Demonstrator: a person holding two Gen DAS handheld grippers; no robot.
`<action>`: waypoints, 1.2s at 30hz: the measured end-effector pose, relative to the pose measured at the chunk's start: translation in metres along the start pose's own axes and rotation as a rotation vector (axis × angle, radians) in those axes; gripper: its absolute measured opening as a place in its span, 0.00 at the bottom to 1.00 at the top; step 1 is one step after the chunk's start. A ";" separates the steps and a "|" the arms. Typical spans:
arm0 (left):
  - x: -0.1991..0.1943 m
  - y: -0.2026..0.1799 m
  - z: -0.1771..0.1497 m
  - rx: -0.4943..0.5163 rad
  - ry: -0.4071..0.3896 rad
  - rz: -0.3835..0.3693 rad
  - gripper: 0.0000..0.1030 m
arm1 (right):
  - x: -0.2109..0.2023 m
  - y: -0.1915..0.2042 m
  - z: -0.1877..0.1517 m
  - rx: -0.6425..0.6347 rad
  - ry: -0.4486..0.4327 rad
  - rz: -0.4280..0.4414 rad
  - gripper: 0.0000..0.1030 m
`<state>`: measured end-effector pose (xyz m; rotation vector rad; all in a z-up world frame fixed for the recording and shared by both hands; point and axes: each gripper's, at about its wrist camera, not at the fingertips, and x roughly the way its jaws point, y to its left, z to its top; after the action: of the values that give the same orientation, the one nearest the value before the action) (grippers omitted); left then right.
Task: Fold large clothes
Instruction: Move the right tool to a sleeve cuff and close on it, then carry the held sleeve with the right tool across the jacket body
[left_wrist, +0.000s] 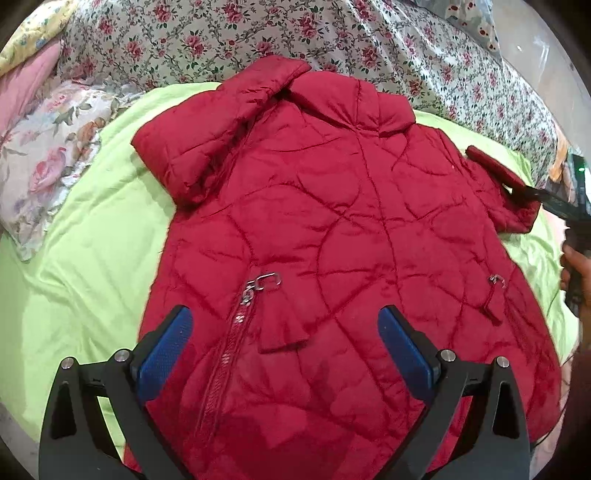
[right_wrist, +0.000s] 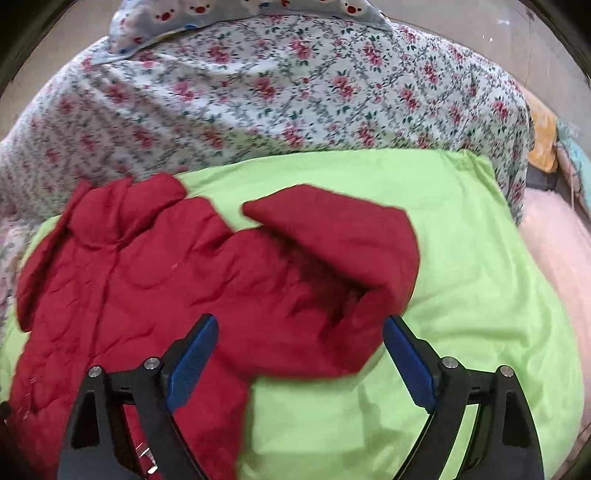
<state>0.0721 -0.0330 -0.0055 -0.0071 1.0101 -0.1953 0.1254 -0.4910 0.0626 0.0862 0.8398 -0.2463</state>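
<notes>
Item: red quilted jacket (left_wrist: 332, 229), laid flat on a lime-green sheet (left_wrist: 92, 266) spread over a bed. The collar is turned toward the far side. In the left wrist view, the sleeve on the left (left_wrist: 207, 140) is seen folded inward across the shoulder. The sleeve on the right (right_wrist: 340, 236) is seen, in the right wrist view, doubled over beside the body of the garment, its cuff end pointing toward the collar. A zip (left_wrist: 225, 354) with a metal pull is seen running down the near part, and a small flap lies beside it.

Surroundings: a floral-print cover (left_wrist: 229, 40) is heaped along the far side of the sheet; a pillow with large roses (left_wrist: 40, 162) lies at the left. No containers are shown.

Left claw (left_wrist: 285, 332): jaws held wide apart above the lower part of the jacket, with nothing clamped between the blue pads (left_wrist: 166, 354).

Right claw (right_wrist: 300, 343): jaws held apart over the folded sleeve and the sheet; nothing is gripped. Its red-tinted tip is also seen at the right edge of the left wrist view, at the sleeve end, held by a hand (left_wrist: 574, 273).
</notes>
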 end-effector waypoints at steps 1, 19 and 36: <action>0.002 0.000 0.002 -0.011 0.004 -0.012 0.98 | 0.006 0.000 0.003 -0.002 0.003 -0.009 0.87; 0.040 0.006 0.015 -0.060 0.032 -0.007 0.98 | 0.070 -0.008 0.035 -0.044 0.039 -0.066 0.28; 0.044 0.015 0.013 -0.083 0.101 -0.129 0.98 | 0.001 0.086 0.012 -0.038 -0.020 0.324 0.21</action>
<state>0.1075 -0.0266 -0.0369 -0.1400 1.1184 -0.2738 0.1557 -0.4097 0.0681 0.1824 0.7978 0.0732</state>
